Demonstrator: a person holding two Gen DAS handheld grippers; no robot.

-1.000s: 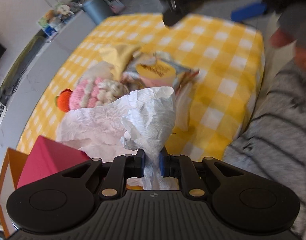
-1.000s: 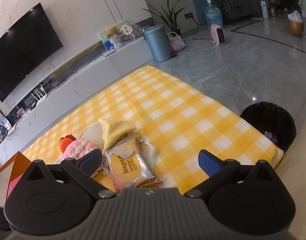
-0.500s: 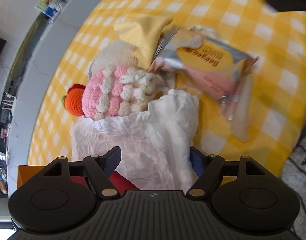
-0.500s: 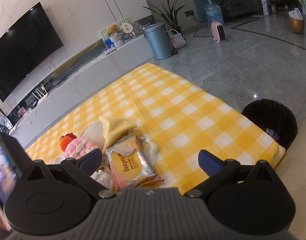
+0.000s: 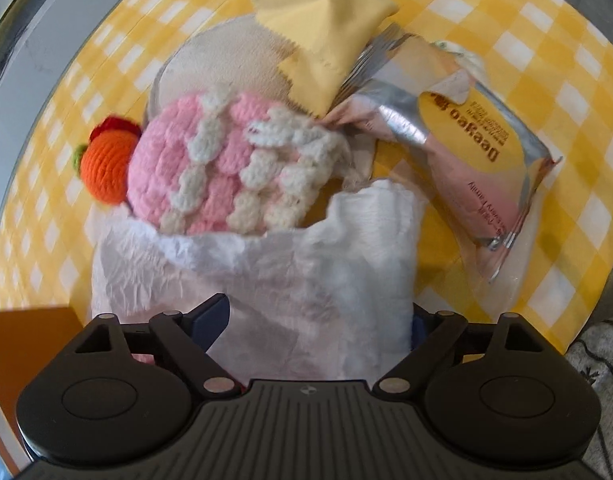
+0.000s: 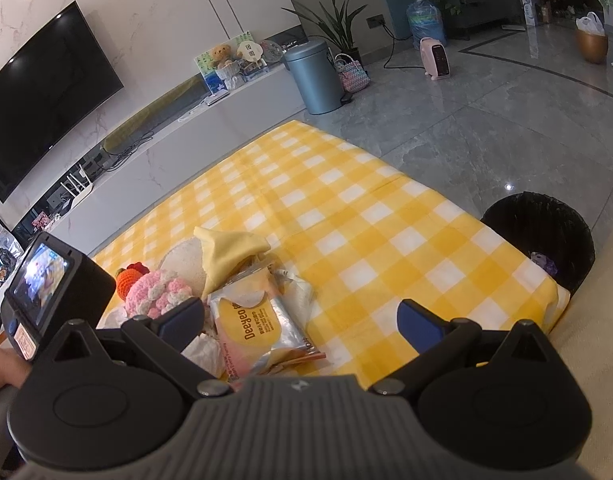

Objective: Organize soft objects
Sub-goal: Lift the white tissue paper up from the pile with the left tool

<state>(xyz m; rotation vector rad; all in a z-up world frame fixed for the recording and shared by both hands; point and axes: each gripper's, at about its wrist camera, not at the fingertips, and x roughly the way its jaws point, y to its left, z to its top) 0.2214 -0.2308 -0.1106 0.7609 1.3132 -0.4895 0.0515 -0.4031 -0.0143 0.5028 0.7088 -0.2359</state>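
The white crumpled tissue [image 5: 306, 280] lies on the yellow checked cloth [image 5: 546, 80], directly below the left gripper [image 5: 320, 320]; its near edge is covered by the gripper body. The left jaws are opening and stand wide, with the tissue between them but the pads apart from it; the right-hand pad is mostly hidden behind the tissue. The far edge of the tissue overlaps the pink and white crochet toy [image 5: 226, 160], which touches the orange crochet fruit [image 5: 108, 168]. Behind these lies a round beige pad [image 5: 222, 64], partly covered by a yellow cloth [image 5: 326, 32]. A snack packet [image 5: 458, 148] lies beside the tissue; its small print is blurred. An orange box [image 5: 22, 344] is cut off at the frame edge. The right gripper [image 6: 298, 320] hangs spread wide over the packet, gripping nothing. A black bin [image 6: 542, 236] stands past the cloth's corner, partly hidden by it.
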